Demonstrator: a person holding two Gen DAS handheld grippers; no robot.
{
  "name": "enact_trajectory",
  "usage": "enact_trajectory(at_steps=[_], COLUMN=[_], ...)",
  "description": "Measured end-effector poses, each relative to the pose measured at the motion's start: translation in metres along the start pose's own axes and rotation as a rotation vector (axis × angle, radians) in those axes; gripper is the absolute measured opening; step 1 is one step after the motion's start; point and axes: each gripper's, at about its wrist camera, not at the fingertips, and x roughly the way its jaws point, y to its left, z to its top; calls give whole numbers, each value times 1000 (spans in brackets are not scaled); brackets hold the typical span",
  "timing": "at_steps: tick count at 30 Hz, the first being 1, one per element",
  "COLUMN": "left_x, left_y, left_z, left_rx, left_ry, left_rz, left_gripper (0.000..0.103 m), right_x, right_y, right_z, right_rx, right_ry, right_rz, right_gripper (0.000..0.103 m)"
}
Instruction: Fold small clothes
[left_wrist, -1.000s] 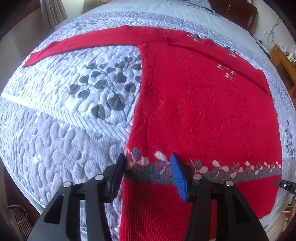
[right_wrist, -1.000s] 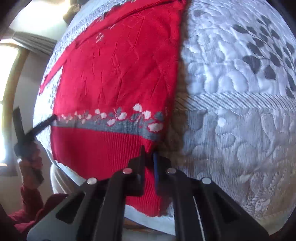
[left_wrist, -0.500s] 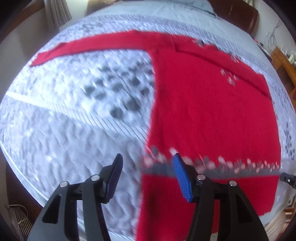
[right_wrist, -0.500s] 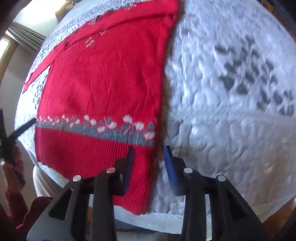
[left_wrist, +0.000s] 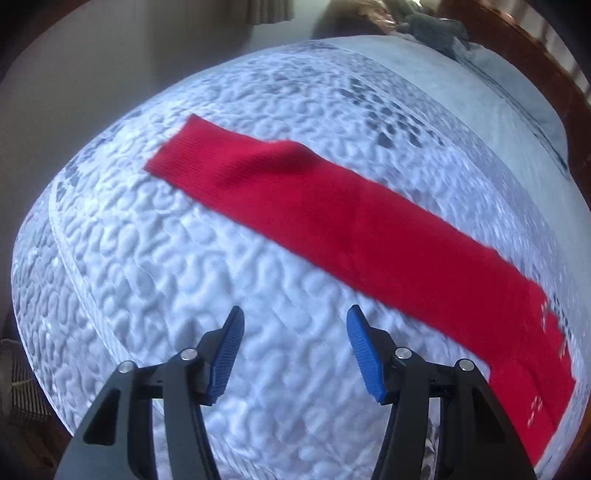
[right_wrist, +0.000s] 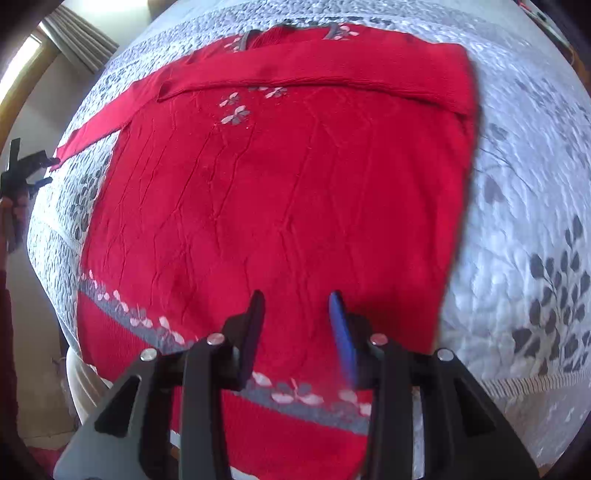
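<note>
One red sweater (right_wrist: 280, 184) flat, neckline far, sleeve (left_wrist: 332, 221) stretched sideways, both tools (left_wrist: 295, 350) (right_wrist: 297, 332) parted, empty.

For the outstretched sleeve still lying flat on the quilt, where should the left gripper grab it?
Probably at the cuff, the free end of the sleeve. It lies flat on the quilt, so the open left gripper should descend from above and pinch across the cuff's edge.

A red sweater (right_wrist: 295, 177) lay flat on the quilted bedspread (right_wrist: 524, 206), one sleeve folded across its chest, the other stretched toward the bed's left edge, where the left gripper (right_wrist: 40, 170) hovered at its cuff. The right gripper (right_wrist: 295, 314) hung above the sweater's lower body, its jaws just opened, nothing between them.
</note>
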Motion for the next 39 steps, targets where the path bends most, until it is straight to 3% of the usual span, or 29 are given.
enact_trajectory(at_steps=[3,7,11,17,19,21,25,32,35,39], left_x=[19,44,48,70,71,72,69,7,-26,-54], left_y=[39,78,83,93,92,90,94,51,0,-73], left_z=[34,51,64,78,80,82,79,75,72,56], left_rx=[-88,-284,-339,-438,-434,-405,-456,-320,-174,-12], left_ry=[39,97,57,76,70,65,42,-159,-229,-258], left_rz=[40,-132,-254,-296,-271,-235,-271,-308,-308,-356], left_gripper=[57,57,52,52,45,10,5,5,5,5], right_x=[9,20,29,30,30,30,29,25,22,18], right_y=[9,28,43,50,50,47,41,32,28,23], right_z=[13,26,33,34,34,33,31,23,20,16], right_rx=[-21,-55,-87,-105,-103,-101,-85,-76,-65,-54], right_ry=[12,11,17,12,11,8,1,-9,-17,-28], right_rz=[-9,-32,-56,-64,-61,-72,-58,-47,-35,-20], right_gripper=[36,38,40,40,40,41,41,42,42,42])
